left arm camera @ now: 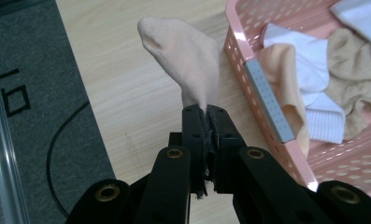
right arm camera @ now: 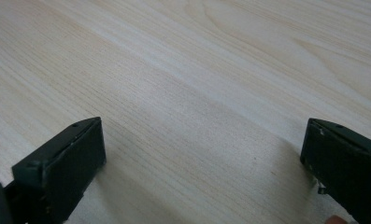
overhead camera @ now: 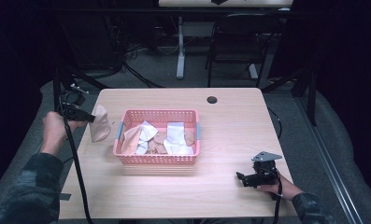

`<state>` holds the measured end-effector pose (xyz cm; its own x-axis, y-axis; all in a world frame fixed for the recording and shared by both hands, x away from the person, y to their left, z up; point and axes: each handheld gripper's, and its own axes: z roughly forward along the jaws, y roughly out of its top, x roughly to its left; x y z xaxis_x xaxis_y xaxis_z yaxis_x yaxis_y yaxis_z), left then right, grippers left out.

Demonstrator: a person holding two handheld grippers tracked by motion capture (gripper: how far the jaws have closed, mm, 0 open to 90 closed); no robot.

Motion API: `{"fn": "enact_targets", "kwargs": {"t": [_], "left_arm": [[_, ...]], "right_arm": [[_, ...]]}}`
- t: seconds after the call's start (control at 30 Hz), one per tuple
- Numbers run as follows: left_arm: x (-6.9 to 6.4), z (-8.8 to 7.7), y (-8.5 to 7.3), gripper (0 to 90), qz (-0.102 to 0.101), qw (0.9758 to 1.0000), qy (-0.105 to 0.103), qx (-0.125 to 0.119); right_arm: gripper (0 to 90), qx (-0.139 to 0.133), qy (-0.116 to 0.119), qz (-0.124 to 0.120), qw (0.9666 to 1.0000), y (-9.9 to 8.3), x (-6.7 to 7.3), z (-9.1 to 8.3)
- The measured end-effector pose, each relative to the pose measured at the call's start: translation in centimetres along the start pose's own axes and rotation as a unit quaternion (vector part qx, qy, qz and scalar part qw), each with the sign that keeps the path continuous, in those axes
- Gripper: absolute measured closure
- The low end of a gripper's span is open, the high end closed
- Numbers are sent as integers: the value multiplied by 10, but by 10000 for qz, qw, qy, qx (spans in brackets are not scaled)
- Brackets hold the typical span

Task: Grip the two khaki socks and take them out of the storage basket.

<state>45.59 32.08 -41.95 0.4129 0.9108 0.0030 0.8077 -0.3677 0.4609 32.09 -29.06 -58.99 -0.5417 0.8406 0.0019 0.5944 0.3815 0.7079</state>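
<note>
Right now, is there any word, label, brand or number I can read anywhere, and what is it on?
No readable text anywhere.
Black painted mark on the grey floor, left gripper view: a partial shape cut off by the frame, not legible as a letter or number.
Pink basket, held beige sock and wooden table: no print visible.

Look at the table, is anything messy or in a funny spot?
One peach sock dangles outside the pink basket, pinched in the left gripper over the table's left side. The other socks lie jumbled in the basket. Nothing looks spilled or broken.
</note>
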Motion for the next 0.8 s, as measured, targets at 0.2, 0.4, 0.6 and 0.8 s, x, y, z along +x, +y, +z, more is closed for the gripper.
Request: {"fn": "enact_targets", "kwargs": {"t": [0.2,0.4,0.6,0.8], "left_arm": [[1,24,-9,863,-8,9996,67,257],[5,46,-19,863,-141,9991,3,405],[11,67,-32,856,-332,9979,-169,520],[14,72,-42,631,-472,9967,-428,503]], "right_arm": [[0,-13,-2,-12,10000,0,0,0],[0,-9,-5,-8,10000,0,0,0],[0,-12,-2,-8,10000,0,0,0],[0,-25,4,7,10000,0,0,0]]}}
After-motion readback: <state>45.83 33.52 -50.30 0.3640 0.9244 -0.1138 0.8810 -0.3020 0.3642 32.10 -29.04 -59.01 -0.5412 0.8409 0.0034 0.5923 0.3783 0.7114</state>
